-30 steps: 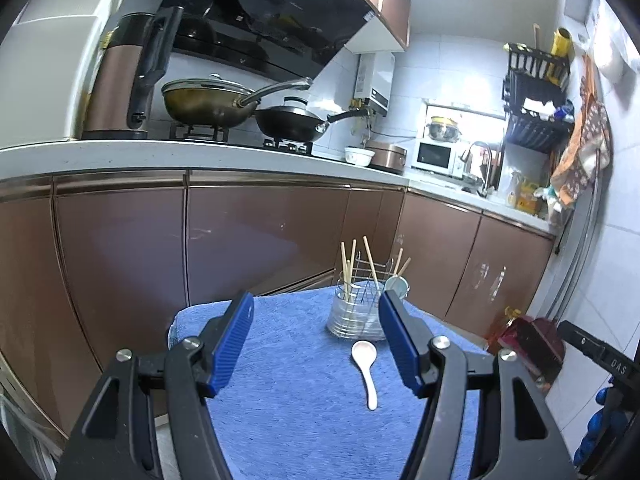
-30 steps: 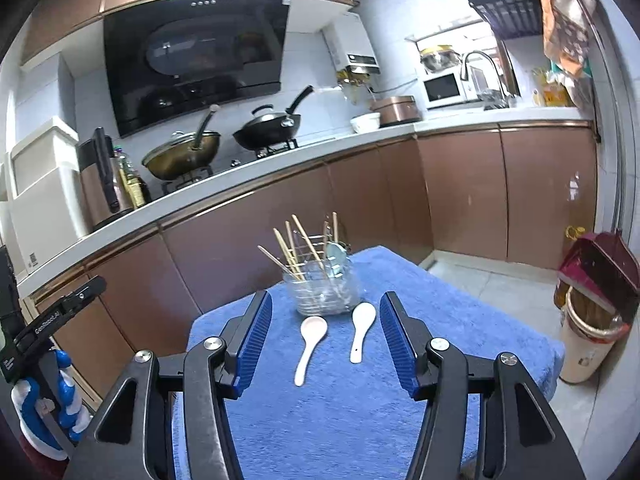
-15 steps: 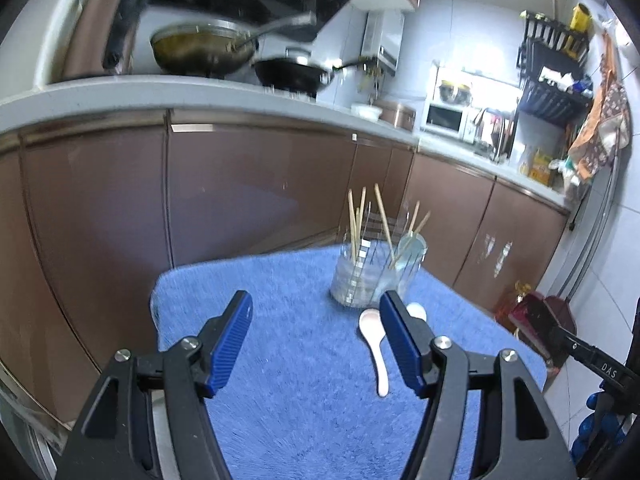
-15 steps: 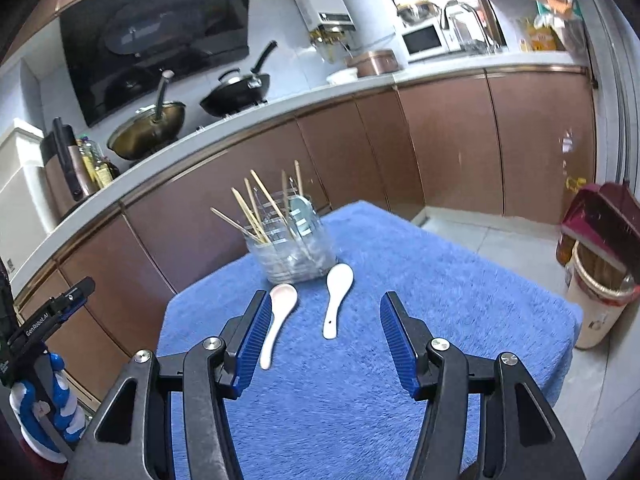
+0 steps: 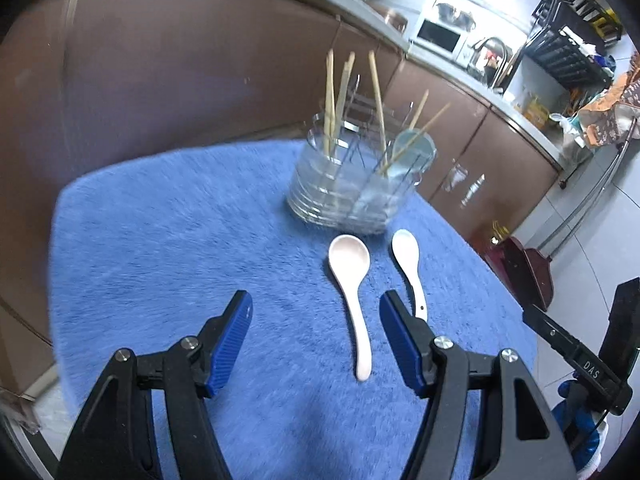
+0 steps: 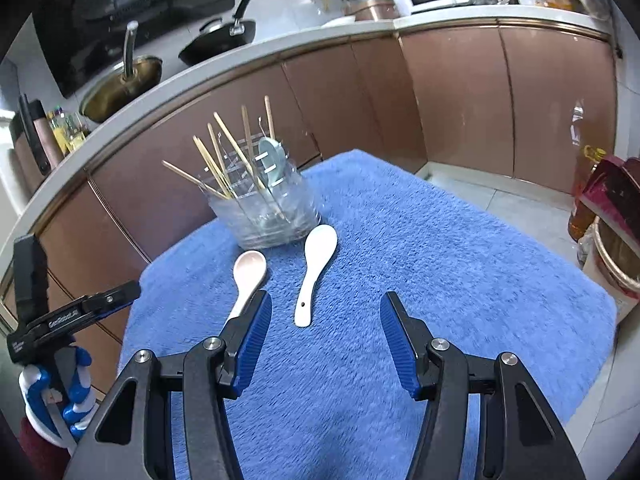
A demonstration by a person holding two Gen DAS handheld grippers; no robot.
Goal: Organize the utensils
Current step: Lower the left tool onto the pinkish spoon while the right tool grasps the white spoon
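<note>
Left wrist view: the left gripper (image 5: 314, 336) is held wide open and empty above a blue towel (image 5: 160, 240). A pink spoon (image 5: 352, 280) lies between its fingers, a white spoon (image 5: 408, 264) just beside it, near the towel's right edge. A clear utensil holder (image 5: 352, 188) with chopsticks (image 5: 329, 100) is seen beyond.

Right wrist view: the right gripper (image 6: 326, 334) is likewise open and empty; bare towel is spread to its right.

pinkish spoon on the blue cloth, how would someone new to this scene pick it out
Find the blue cloth, then the clear utensil holder with chopsticks standing on it. Two spoons lie just in front; the pinkish spoon is the left one, warmer in colour than the white spoon, whose handle has a small hole.
</note>
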